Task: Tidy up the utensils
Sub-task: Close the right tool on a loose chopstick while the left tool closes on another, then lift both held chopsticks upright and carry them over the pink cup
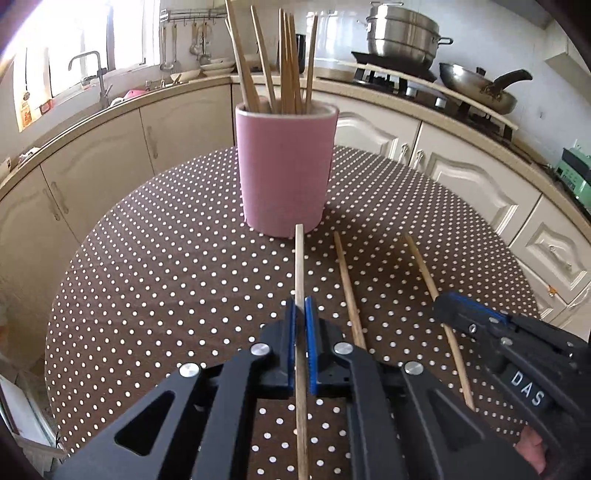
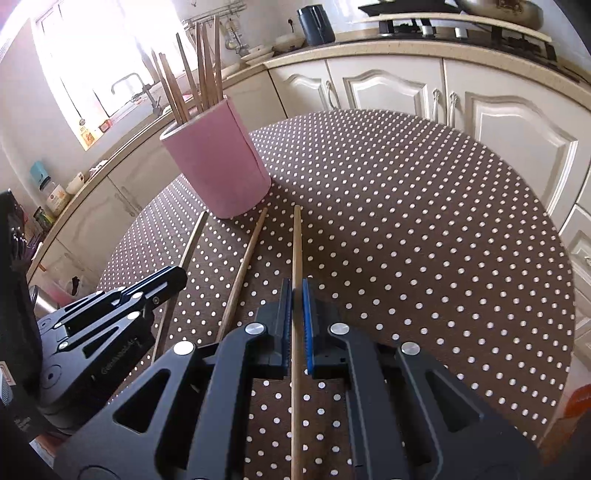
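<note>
A pink holder [image 1: 283,170] with several wooden chopsticks stands on the polka-dot table [image 1: 166,258]; it also shows in the right wrist view [image 2: 218,162]. My left gripper [image 1: 300,302] is shut on a chopstick [image 1: 299,258] that points at the holder. My right gripper [image 2: 296,286] is shut on another chopstick [image 2: 296,243]. A third chopstick [image 1: 345,280] lies on the table between them; it shows in the right wrist view [image 2: 243,266] too. The right gripper also appears at the left wrist view's right side [image 1: 448,306], and the left gripper at the right wrist view's left side [image 2: 177,277].
Cream kitchen cabinets [image 1: 461,170] curve behind the table. A steamer pot [image 1: 400,35] and a frying pan [image 1: 476,86] sit on the stove at the back right. A sink tap [image 1: 94,74] stands at the back left.
</note>
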`<state>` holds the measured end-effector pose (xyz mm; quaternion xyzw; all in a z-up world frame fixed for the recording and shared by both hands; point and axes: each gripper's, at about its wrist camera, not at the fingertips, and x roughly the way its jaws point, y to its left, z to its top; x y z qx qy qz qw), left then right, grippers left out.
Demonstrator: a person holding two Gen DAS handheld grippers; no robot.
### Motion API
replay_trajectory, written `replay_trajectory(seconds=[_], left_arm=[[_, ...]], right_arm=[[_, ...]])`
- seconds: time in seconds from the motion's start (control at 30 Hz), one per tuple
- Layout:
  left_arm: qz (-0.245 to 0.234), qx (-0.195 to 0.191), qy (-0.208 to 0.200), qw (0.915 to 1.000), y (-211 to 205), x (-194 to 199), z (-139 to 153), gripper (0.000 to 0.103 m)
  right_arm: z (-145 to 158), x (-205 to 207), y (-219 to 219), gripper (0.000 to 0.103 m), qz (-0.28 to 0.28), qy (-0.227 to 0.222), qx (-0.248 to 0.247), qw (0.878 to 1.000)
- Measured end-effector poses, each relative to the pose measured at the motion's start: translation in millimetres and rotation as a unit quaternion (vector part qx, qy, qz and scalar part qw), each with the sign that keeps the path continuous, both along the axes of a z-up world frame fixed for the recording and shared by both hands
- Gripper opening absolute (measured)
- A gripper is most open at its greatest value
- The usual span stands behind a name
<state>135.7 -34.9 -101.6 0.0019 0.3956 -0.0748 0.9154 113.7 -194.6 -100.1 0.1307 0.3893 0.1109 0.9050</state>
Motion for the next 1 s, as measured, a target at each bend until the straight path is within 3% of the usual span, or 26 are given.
replay_trajectory(seconds=[0.3, 0.6, 0.77, 0.8, 0.83, 0.9, 1.0], left_arm=[[0.002, -0.023, -0.038, 0.9990, 9, -13, 25, 0.006], [0.002, -0.035, -0.092, 0.9951, 17, -27, 60, 0.006], [-0.004, -0.034, -0.074, 0.9967, 17, -21, 52, 0.007], [-0.008, -0.033, -0.062, 0.9975, 17, -18, 47, 0.011], [-0.010, -0.031, -0.055, 0.9980, 16, -15, 42, 0.026], [-0.010, -0.027, -0.041, 0.9987, 14, -10, 32, 0.042], [-0.007, -0.013, -0.020, 0.9997, 12, -1, 19, 0.042]], right_arm=[[36, -16, -5, 0.006, -0.020, -0.053, -0.013, 0.998], [61, -18, -1, 0.006, -0.009, -0.078, -0.019, 0.997], [59, -17, 0, 0.006, -0.011, -0.073, -0.024, 0.997], [57, -16, -1, 0.006, -0.013, -0.069, -0.024, 0.997], [54, -15, -1, 0.006, -0.014, -0.064, -0.023, 0.998], [49, -13, -3, 0.006, -0.015, -0.056, -0.022, 0.998], [42, -10, -3, 0.006, -0.014, -0.046, -0.022, 0.999]])
